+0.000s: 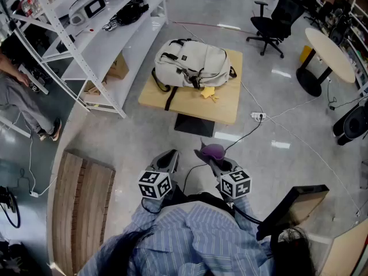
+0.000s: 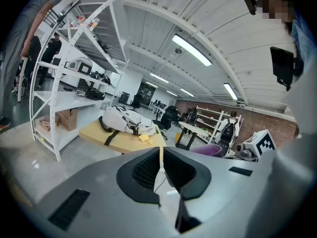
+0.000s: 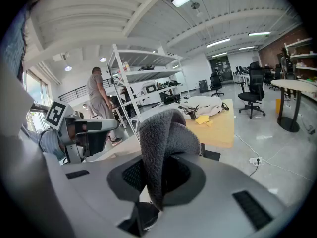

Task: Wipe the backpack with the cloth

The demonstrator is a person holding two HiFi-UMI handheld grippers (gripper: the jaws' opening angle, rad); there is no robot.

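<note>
A cream backpack (image 1: 191, 64) with black straps lies on a low wooden table (image 1: 224, 109), far ahead of both grippers; it also shows in the left gripper view (image 2: 126, 120) and the right gripper view (image 3: 205, 104). My right gripper (image 1: 211, 157) is shut on a folded grey-purple cloth (image 3: 163, 143) that sticks up from its jaws (image 1: 211, 151). My left gripper (image 1: 171, 158) is shut with nothing between its pads (image 2: 161, 170). Both grippers are held close to my body, over the floor.
A small yellow object (image 1: 207, 92) lies on the table beside the backpack. White shelving (image 1: 92, 39) stands at the left with a person (image 1: 17, 91) by it. A slatted wooden bench (image 1: 80, 209) is at lower left. Office chairs (image 1: 275, 20), a round table (image 1: 328, 53) and floor cables (image 1: 253, 125) lie right.
</note>
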